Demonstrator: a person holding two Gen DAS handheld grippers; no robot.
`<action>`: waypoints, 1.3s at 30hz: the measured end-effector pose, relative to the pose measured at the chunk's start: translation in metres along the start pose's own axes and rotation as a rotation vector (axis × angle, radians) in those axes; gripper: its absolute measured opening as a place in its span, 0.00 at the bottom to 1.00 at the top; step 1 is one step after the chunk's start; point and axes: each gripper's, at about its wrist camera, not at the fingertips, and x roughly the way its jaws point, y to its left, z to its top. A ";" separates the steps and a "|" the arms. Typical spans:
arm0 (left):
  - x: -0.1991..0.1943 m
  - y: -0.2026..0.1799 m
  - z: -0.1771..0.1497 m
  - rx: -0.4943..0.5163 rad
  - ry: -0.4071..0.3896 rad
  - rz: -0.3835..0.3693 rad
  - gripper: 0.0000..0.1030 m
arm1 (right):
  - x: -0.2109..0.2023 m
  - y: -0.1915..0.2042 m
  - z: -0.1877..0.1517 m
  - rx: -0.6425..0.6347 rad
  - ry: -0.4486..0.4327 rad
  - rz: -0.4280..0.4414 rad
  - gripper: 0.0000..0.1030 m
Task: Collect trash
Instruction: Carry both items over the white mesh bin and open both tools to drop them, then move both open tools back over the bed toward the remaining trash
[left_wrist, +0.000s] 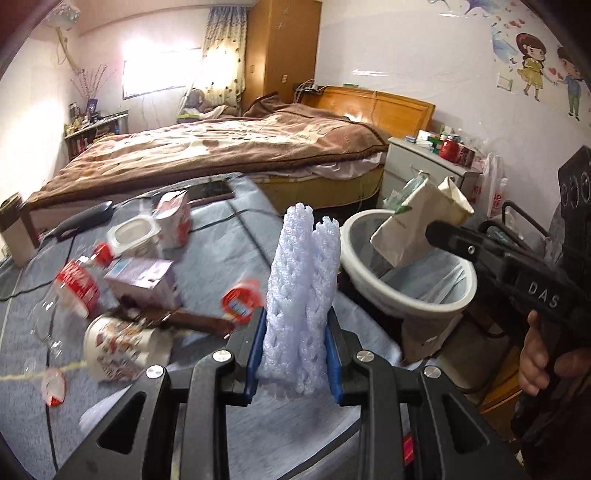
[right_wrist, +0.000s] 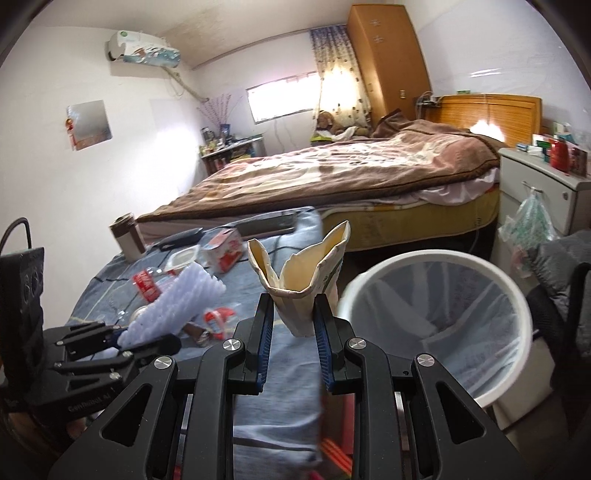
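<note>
Left tongs (left_wrist: 295, 354) pinch a white foam net sleeve (left_wrist: 303, 291) between their blue pads, the sleeve standing upright out of the grip; from the right wrist view the same sleeve (right_wrist: 177, 302) sticks out toward one o'clock from the left tool at nine o'clock. Right tongs (right_wrist: 293, 328) pinch the bottom of an opened cream carton (right_wrist: 303, 269), its torn top flaring upward. In the left wrist view that carton (left_wrist: 413, 225) hangs at two o'clock over the near rim of the white trash bin (left_wrist: 458, 295), which is lined with a thin bag. The bin (right_wrist: 517, 295) sits at three o'clock of the right tongs, just beside the table edge. On the blue-grey cloth-covered table (left_wrist: 229, 258), toward nine and ten o'clock of the left tongs, more rubbish lies scattered: a clear bottle with red label (left_wrist: 75, 284), a purple-white box (left_wrist: 142, 277), a white plastic tub (left_wrist: 135, 234), a pink-white carton (left_wrist: 173, 218), a printed paper cup (left_wrist: 118, 347) on its side and a red wrapper (left_wrist: 242, 301). Beyond the table at twelve o'clock lies a bed with brown blanket (left_wrist: 207, 147).
</note>
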 end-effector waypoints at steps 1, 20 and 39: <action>0.002 -0.005 0.004 0.008 -0.005 -0.005 0.30 | -0.001 -0.005 0.001 0.003 -0.002 -0.013 0.24; 0.077 -0.082 0.041 0.059 0.076 -0.168 0.30 | 0.014 -0.085 -0.008 0.103 0.092 -0.187 0.24; 0.109 -0.109 0.042 0.049 0.128 -0.193 0.59 | 0.016 -0.109 -0.018 0.122 0.161 -0.268 0.39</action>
